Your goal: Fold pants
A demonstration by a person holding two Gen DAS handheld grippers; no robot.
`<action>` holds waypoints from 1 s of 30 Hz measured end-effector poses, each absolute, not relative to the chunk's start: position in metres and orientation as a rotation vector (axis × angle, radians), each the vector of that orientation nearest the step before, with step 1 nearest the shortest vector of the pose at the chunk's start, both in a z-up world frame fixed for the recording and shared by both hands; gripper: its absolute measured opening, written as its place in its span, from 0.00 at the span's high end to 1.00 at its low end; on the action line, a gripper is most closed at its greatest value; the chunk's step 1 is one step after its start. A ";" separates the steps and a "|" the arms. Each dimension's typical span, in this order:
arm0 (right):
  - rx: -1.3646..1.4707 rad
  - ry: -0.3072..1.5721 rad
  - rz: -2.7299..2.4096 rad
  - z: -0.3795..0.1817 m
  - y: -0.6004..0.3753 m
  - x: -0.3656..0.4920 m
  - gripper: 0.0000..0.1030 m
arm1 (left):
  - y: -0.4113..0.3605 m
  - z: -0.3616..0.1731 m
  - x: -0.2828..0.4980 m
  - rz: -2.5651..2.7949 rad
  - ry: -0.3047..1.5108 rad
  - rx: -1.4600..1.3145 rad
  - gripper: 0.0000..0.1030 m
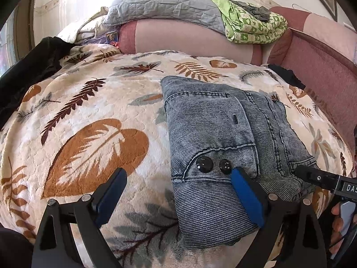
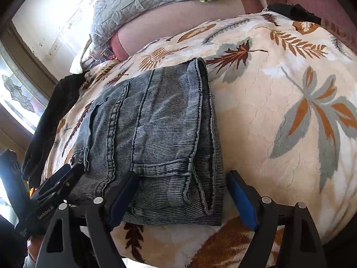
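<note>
On the leaf-print blanket [image 1: 89,116], folded pants [image 1: 214,134] are lying soft, heavy; both tools, left tool [image 1: 178,192] and right tool [image 2: 183,198], gaping empty; thick 6 o'clock edge is offering best hold.

Grey-blue pants [image 1: 214,147], apparently folded compactly, lying flat

leaf-print blanket [image 1: 89,111], grey quilt [image 1: 160,2], green bedding [image 1: 250,24], pink sofa [image 1: 323,67]

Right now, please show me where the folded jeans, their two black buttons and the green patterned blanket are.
folded jeans [image 2: 160,134]: right wrist view, middle of top layer.
black buttons [image 1: 204,162]: left wrist view, the larger button.
green patterned blanket [image 1: 252,25]: left wrist view, middle of the folded stack.
</note>
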State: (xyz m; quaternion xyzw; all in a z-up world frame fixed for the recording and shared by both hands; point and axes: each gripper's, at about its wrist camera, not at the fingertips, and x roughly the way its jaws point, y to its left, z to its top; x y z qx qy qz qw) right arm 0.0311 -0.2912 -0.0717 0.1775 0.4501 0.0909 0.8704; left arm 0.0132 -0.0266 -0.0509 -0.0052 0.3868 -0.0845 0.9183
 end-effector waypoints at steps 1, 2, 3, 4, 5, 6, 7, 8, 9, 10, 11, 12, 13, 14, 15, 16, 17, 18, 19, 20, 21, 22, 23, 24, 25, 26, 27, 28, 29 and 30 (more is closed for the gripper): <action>0.372 0.941 0.192 -0.072 -0.291 0.031 0.18 | -0.027 -0.051 0.013 -0.173 0.796 -0.010 0.08; 0.373 0.940 0.193 -0.072 -0.291 0.032 0.18 | -0.027 -0.050 0.013 -0.172 0.796 -0.009 0.08; 0.372 0.940 0.192 -0.072 -0.291 0.032 0.18 | -0.027 -0.050 0.012 -0.172 0.796 -0.008 0.08; 0.373 0.940 0.191 -0.072 -0.291 0.032 0.18 | -0.026 -0.050 0.012 -0.172 0.796 -0.007 0.08; 0.373 0.940 0.191 -0.072 -0.291 0.032 0.18 | -0.026 -0.050 0.012 -0.173 0.797 -0.008 0.08; 0.374 0.940 0.190 -0.072 -0.291 0.032 0.18 | -0.026 -0.050 0.012 -0.173 0.798 -0.010 0.08; 0.374 0.939 0.190 -0.072 -0.291 0.032 0.18 | -0.026 -0.050 0.012 -0.174 0.799 -0.012 0.08; 0.373 0.937 0.189 -0.072 -0.291 0.032 0.18 | -0.026 -0.050 0.012 -0.174 0.800 -0.013 0.08; 0.373 0.937 0.189 -0.072 -0.291 0.032 0.18 | -0.026 -0.050 0.012 -0.174 0.801 -0.014 0.08; 0.374 0.936 0.189 -0.072 -0.291 0.031 0.18 | -0.026 -0.050 0.012 -0.174 0.802 -0.015 0.08; 0.374 0.936 0.189 -0.072 -0.291 0.031 0.18 | -0.026 -0.050 0.012 -0.173 0.801 -0.014 0.08; 0.375 0.936 0.189 -0.072 -0.291 0.032 0.18 | -0.025 -0.049 0.011 -0.173 0.802 -0.014 0.08; 0.375 0.935 0.190 -0.072 -0.291 0.032 0.18 | -0.025 -0.049 0.011 -0.174 0.801 -0.014 0.08; 0.377 0.936 0.190 -0.072 -0.291 0.032 0.18 | -0.026 -0.049 0.011 -0.173 0.801 -0.013 0.08; 0.379 0.936 0.190 -0.072 -0.291 0.032 0.18 | -0.026 -0.049 0.011 -0.173 0.800 -0.012 0.08; 0.380 0.936 0.191 -0.072 -0.291 0.032 0.18 | -0.025 -0.050 0.012 -0.173 0.800 -0.012 0.08; 0.380 0.936 0.191 -0.072 -0.291 0.031 0.17 | -0.025 -0.049 0.012 -0.174 0.801 -0.013 0.08; 0.379 0.937 0.192 -0.072 -0.292 0.031 0.17 | -0.025 -0.049 0.012 -0.175 0.804 -0.016 0.08; 0.380 0.941 0.195 -0.071 -0.292 0.031 0.17 | -0.024 -0.049 0.012 -0.177 0.807 -0.020 0.08; 0.383 0.948 0.197 -0.070 -0.293 0.032 0.18 | -0.023 -0.046 0.012 -0.186 0.815 -0.027 0.08; 0.391 0.963 0.198 -0.068 -0.294 0.031 0.18 | -0.021 -0.044 0.012 -0.196 0.819 -0.037 0.08; 0.400 0.974 0.201 -0.066 -0.296 0.031 0.18 | -0.017 -0.038 0.011 -0.212 0.819 -0.063 0.08; 0.417 0.987 0.212 -0.062 -0.300 0.029 0.17 | -0.009 -0.030 0.010 -0.223 0.806 -0.110 0.08; 0.432 0.988 0.221 -0.059 -0.305 0.027 0.17 | -0.001 -0.022 0.011 -0.222 0.794 -0.155 0.08; 0.466 0.995 0.232 -0.055 -0.313 0.025 0.17 | 0.006 -0.017 0.013 -0.221 0.790 -0.191 0.08; 0.489 0.993 0.239 -0.052 -0.319 0.025 0.17 | 0.014 -0.012 0.016 -0.226 0.792 -0.235 0.08; 0.525 0.987 0.251 -0.046 -0.328 0.026 0.17 | 0.020 -0.010 0.021 -0.234 0.807 -0.275 0.08; 0.563 0.985 0.266 -0.042 -0.336 0.029 0.17 | 0.025 -0.012 0.031 -0.252 0.848 -0.319 0.08; 0.610 0.989 0.292 -0.038 -0.343 0.037 0.17 | 0.027 -0.016 0.040 -0.285 0.896 -0.358 0.08; 0.650 1.000 0.317 -0.035 -0.348 0.046 0.17 | 0.028 -0.022 0.051 -0.319 0.955 -0.399 0.08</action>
